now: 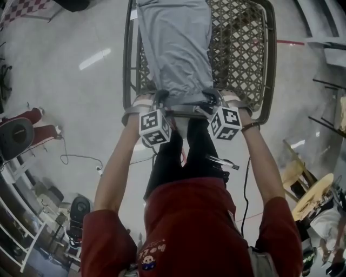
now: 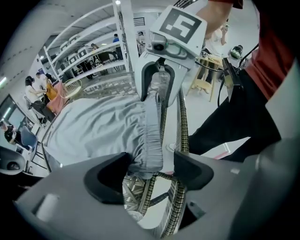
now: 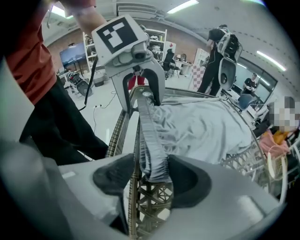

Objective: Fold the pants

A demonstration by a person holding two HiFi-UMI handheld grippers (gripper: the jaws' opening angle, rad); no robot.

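My left claw [image 2: 150, 171] and right claw [image 3: 152, 180] gaped wide astride the waistband [image 2: 152, 136], so the pants [image 1: 175, 48] could have slid off the near rim [image 2: 183, 126].

Lighting: bright, even, indoor, from ceiling strip lights [image 3: 183, 5] overhead.
Glare: pale streaks reflected on the glossy floor [image 1: 70, 97] in the head view.
Shadows: soft and faint.
Distortion: strong fisheye bending in both gripper views, with black vignette at the corners.
Focus: lowest foreground soft and blurred in both; grey pants [image 2: 103, 131] sharp, creases legible.
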